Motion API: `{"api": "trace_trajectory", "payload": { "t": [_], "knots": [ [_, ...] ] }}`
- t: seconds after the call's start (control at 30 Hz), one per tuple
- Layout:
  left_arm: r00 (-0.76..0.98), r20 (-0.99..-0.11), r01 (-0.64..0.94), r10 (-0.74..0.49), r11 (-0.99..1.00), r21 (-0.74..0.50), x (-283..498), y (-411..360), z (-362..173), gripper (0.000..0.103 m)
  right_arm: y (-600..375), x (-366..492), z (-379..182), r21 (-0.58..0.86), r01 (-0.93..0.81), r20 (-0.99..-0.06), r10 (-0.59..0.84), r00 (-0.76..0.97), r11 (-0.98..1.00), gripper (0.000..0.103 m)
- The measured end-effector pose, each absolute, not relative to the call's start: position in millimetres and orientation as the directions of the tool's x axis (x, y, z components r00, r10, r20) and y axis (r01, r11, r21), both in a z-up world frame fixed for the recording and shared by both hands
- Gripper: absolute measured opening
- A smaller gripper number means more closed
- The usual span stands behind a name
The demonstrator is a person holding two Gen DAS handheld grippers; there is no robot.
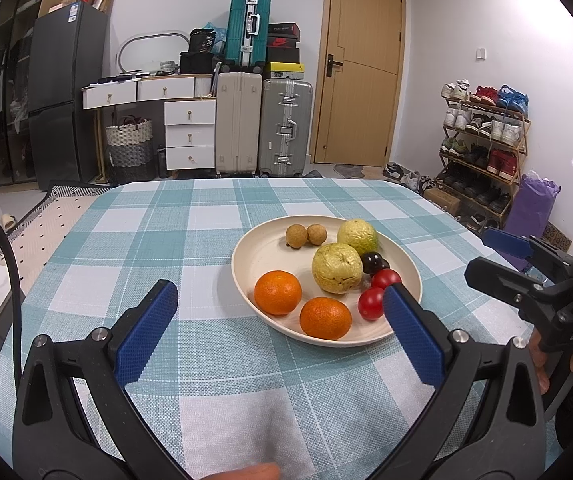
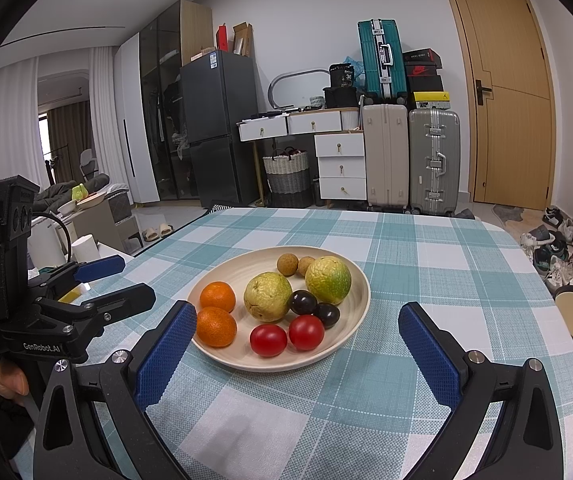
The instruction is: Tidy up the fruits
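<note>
1. Your left tool (image 1: 282, 308) sits low in the left wrist view with its blue pads wide apart and nothing between them; its right pad overlaps the near right rim of the plate (image 1: 246, 256) in the picture.
2. Your right tool (image 2: 298, 328) fills the bottom of the right wrist view, pads also spread, empty, with the plate's near edge showing between them.
3. The plate stands on the checked desk (image 1: 146, 240), right of centre in the left view and at the centre of the right view.
4. All the fruit lies on the plate: two oranges (image 2: 217, 297) touching at its left side in the right view, two tomatoes (image 2: 268, 340) side by side at its near edge, and two dark plums (image 2: 303, 302) just behind them.
5. Two guavas (image 2: 267, 297) take the middle of the plate, the greener one at the right, and two small longans (image 2: 287, 264) sit at the far rim, touching each other.
6. In the left view your right tool appears at the right edge, held above the desk; in the right view your left tool appears at the left edge.
</note>
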State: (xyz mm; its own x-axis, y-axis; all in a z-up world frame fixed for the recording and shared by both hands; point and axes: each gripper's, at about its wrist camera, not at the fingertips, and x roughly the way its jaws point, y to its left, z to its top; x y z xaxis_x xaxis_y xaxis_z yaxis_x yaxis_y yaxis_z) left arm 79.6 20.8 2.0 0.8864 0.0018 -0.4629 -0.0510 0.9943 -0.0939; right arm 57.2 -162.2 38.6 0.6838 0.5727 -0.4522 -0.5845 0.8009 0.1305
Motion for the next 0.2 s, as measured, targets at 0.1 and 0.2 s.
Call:
{"api": "trace_trajectory", "payload": {
  "t": [0.1, 0.2],
  "knots": [
    [0.887, -0.461, -0.06, 0.007, 0.993, -0.102, 79.2, 22.3, 2.6, 0.103, -162.2, 56.9, 38.3, 0.13, -0.585, -0.451, 0.573, 0.684, 0.801, 0.103],
    [0.888, -0.46, -0.056, 0.002, 0.993, -0.103, 79.6, 22.4, 2.8, 0.103, -162.4, 57.2, 38.3, 0.13, -0.585, -0.452, 0.573, 0.684, 0.801, 0.103]
  ]
}}
